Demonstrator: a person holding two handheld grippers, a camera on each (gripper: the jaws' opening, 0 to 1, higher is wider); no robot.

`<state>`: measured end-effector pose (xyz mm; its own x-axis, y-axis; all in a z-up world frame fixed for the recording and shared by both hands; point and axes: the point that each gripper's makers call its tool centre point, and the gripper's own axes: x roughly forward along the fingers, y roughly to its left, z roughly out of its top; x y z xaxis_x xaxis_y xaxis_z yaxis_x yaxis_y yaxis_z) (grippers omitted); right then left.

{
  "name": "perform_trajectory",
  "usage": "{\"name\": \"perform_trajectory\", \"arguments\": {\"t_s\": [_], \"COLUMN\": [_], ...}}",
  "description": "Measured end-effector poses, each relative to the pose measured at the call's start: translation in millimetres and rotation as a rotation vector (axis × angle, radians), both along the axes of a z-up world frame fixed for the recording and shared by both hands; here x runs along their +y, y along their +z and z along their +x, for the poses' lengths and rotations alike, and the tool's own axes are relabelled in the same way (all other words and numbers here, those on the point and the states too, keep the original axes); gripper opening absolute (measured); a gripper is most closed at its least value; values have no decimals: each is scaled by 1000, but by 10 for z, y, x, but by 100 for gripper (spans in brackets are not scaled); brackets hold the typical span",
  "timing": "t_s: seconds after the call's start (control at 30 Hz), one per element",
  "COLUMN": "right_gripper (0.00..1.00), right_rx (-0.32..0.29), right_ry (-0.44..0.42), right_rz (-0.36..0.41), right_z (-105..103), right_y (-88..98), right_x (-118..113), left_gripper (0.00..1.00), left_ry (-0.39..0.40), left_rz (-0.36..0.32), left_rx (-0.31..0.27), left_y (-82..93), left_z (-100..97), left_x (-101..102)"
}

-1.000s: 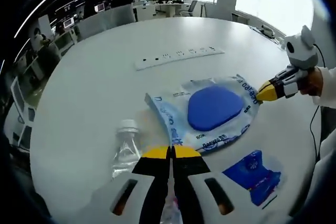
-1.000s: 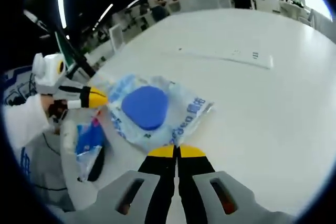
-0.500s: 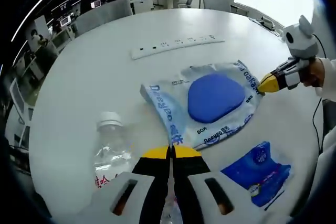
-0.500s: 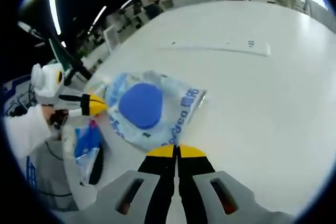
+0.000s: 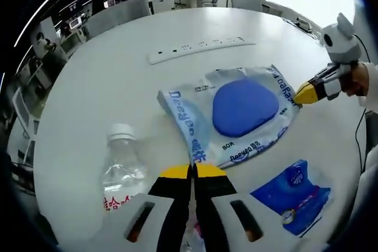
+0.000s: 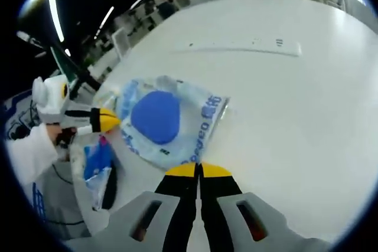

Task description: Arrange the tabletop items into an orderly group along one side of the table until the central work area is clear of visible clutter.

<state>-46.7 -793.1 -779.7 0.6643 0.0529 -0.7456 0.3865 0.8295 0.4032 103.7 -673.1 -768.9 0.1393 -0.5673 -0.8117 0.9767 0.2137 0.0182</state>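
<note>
- The big clear bag (image 5: 236,119) with a round blue pad inside lies flat on the white counter (image 5: 100,87). It is the landmark here.
- The left tongs (image 5: 192,171) have their yellow tips pressed together. They pinch the near edge of the big clear bag.
- In the right gripper view, the right tongs (image 6: 198,170) are also closed tight, with their tips at the bag's (image 6: 165,119) near edge. They seem to pinch that edge too.
- In the left gripper view, the right tongs come in from the side and their yellow tip touches the bag's far corner.
- A clear water bottle (image 5: 121,166) with a white cap lies on its side just beside the big clear bag, near the counter's edge.
- A small blue packet (image 5: 292,196) lies near the big clear bag, close to the counter's edge on the person's side.
- A long white power strip (image 5: 201,49) lies beyond the big clear bag, well apart from it.
- Past the power strip the counter is bare and wide, with lots of open room.
- Chairs and desks stand far off behind the counter.
</note>
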Motion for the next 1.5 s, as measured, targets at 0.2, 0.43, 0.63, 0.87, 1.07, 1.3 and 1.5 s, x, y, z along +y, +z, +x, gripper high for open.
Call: {"name": "perform_trajectory", "arguments": {"t_s": [0.2, 0.43, 0.63, 0.87, 1.07, 1.3, 1.5], "right_gripper": [0, 0, 12, 30, 42, 61, 67], "right_rx": [2, 32, 9, -46, -139, -215, -262], "right_ry": [-7, 5, -28, -55, -88, -93, -98], "right_rz": [-8, -52, -75, -104, -71, -79, -75], "right_z": [3, 25, 10, 36, 7, -124, -218], "right_y": [1, 16, 108, 311, 543, 768, 967], "right_x": [3, 13, -40, -76, 11, 115, 194], "left_gripper": [0, 0, 0, 14, 42, 80, 93], "left_ry": [4, -14, -53, 28, 78, 152, 170], "left_rz": [3, 13, 16, -55, -135, -239, -284], "left_rx": [-4, -23, -62, -68, -94, -32, -28], "left_y": [0, 10, 31, 228, 508, 825, 1042], "left_z": [0, -8, 15, 70, 159, 154, 83], "left_x": [-2, -5, -18, -42, 4, 138, 271]}}
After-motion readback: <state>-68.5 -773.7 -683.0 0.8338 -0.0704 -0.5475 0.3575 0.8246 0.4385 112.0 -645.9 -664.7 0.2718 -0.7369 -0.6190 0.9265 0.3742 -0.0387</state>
